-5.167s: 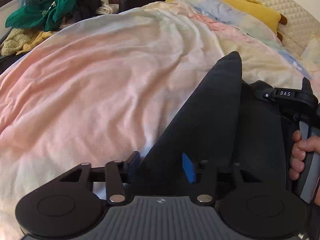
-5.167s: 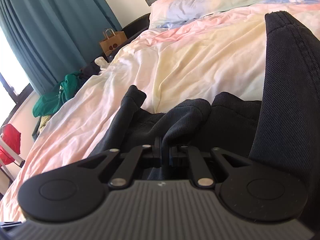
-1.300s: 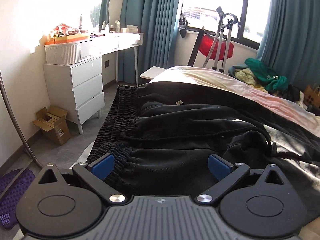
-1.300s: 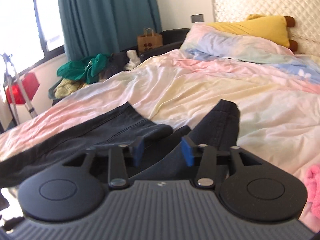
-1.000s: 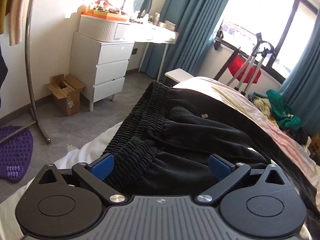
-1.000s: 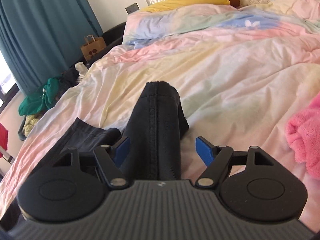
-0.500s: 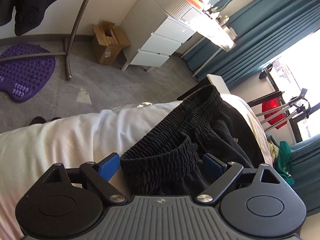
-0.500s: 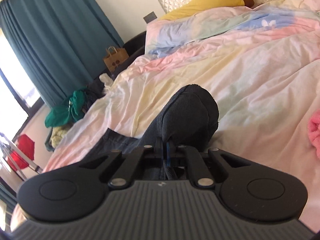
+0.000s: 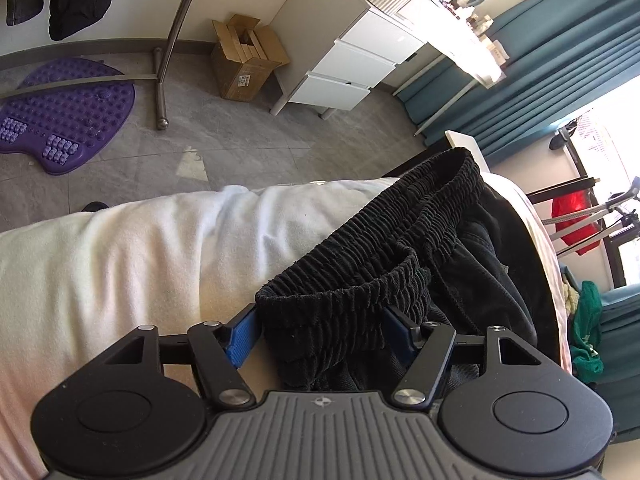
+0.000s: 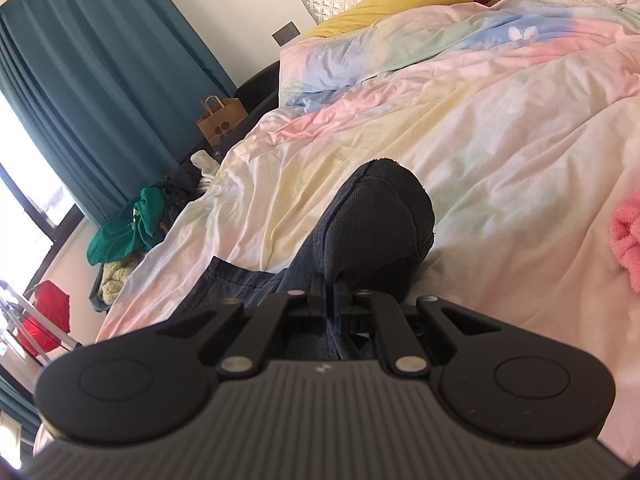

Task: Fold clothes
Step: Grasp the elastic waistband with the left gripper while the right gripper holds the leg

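Observation:
Black trousers lie across the bed. In the left wrist view their ribbed elastic waistband (image 9: pixel 400 236) sits bunched at the bed's edge on the pale duvet (image 9: pixel 120 260). My left gripper (image 9: pixel 320 336) points down at it. Its jaws are closing with the nearest fold of waistband between the blue pads (image 9: pixel 240 338); a firm squeeze does not show. In the right wrist view my right gripper (image 10: pixel 329 308) is shut on the end of a trouser leg (image 10: pixel 380 208), which stands up in a rounded hump over the pastel duvet (image 10: pixel 520 120).
Beyond the bed's edge lies grey floor with a purple mat (image 9: pixel 64 120), a cardboard box (image 9: pixel 248 60), white drawers (image 9: pixel 360 68) and a metal rack pole (image 9: pixel 176 32). A pink fluffy item (image 10: pixel 626 236) lies right; a green clothes pile (image 10: pixel 128 228) and paper bag (image 10: pixel 220 120) far left.
My left gripper has dipped and rolled toward the bed's edge, its jaws narrowing around the waistband. My right gripper went from open around the trouser leg to shut on it.

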{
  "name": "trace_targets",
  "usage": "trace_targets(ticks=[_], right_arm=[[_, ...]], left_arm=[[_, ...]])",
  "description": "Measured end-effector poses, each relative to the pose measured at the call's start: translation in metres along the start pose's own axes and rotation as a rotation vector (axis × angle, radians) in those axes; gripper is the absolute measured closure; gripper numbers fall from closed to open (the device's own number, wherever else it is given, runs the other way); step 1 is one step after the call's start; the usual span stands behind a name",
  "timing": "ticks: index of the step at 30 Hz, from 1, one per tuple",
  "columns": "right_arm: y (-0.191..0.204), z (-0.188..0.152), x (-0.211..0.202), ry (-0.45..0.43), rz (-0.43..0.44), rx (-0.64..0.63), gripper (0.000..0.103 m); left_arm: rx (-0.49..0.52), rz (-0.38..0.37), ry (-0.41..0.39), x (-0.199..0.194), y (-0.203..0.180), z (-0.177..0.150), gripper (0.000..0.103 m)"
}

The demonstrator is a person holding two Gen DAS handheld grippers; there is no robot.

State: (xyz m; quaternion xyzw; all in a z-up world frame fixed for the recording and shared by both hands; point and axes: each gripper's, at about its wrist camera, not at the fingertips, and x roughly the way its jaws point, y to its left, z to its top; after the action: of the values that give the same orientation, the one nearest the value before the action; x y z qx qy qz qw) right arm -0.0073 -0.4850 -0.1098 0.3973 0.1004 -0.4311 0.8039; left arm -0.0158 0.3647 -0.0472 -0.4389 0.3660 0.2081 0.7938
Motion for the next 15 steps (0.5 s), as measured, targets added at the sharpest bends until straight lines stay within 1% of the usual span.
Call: trace_targets(ticks=[4, 6, 7, 9, 12, 15], right_arm=[[-0.002, -0.001, 0.002, 0.014, -0.015, 0.007, 0.096], [-0.003, -0.002, 0.002, 0.020, -0.025, 0.016, 0.096], [-0.004, -0.002, 0.003, 0.022, -0.031, 0.019, 0.096], [-0.004, -0.003, 0.003, 0.024, -0.040, 0.022, 0.096], [-0.003, -0.004, 0.004, 0.026, -0.056, 0.021, 0.096], [-0.003, -0.004, 0.004, 0.028, -0.074, 0.024, 0.095]], left_arm=[[0.019, 0.011, 0.006, 0.001, -0.004, -0.001, 0.033], [0.032, 0.006, 0.022, 0.002, -0.008, -0.004, 0.029], [0.042, 0.002, 0.028, 0.003, -0.011, -0.006, 0.027], [0.058, -0.009, 0.044, 0.006, -0.015, -0.010, 0.015], [0.052, -0.015, 0.091, 0.016, -0.017, -0.014, 0.014], [0.044, -0.015, 0.106, 0.022, -0.015, -0.015, 0.014]])
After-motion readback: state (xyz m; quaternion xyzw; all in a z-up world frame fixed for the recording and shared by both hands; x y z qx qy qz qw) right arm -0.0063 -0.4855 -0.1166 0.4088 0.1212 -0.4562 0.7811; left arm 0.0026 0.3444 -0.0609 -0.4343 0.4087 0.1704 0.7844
